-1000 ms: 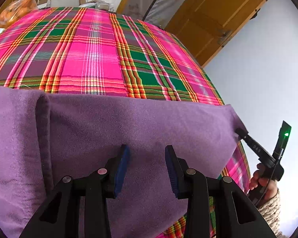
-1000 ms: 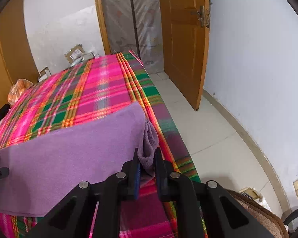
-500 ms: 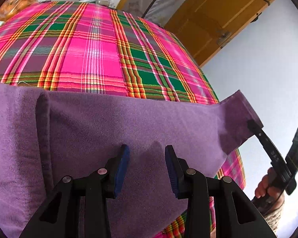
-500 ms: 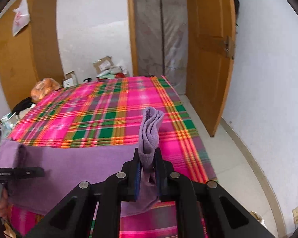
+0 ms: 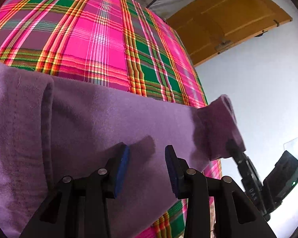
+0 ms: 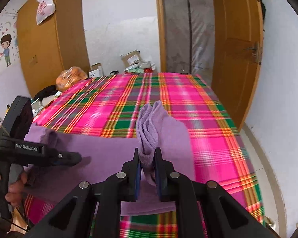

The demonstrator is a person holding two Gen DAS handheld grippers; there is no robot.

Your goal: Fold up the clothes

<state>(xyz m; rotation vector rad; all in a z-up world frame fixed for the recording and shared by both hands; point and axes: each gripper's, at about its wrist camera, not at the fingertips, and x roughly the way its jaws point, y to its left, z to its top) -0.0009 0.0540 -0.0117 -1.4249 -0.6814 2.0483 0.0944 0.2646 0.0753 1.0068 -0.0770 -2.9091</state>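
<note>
- While the purple garment lay spread across the near edge of the plaid-covered bed, I judged the folding to be part-way: its left portion already showed a lengthwise fold ridge, and its right end was lifted off the bed.
- My right gripper was clamped on that right end, a bunched tuft of cloth standing up between its closed jaws, raised above the flat part of the garment.
- My left gripper stood with its jaws apart, holding nothing, hovering just over the garment's middle near the bed's front edge; whether its pads touched the cloth I could not tell.
- What looked left to me: carrying the held end across onto the rest of the garment, laying it flat, and smoothing; how many more folds were wanted, the views did not settle.
- Most of the garment sat left of and below the right gripper, its far edge running straight across the bed, well short of the far edge by the door.
</note>
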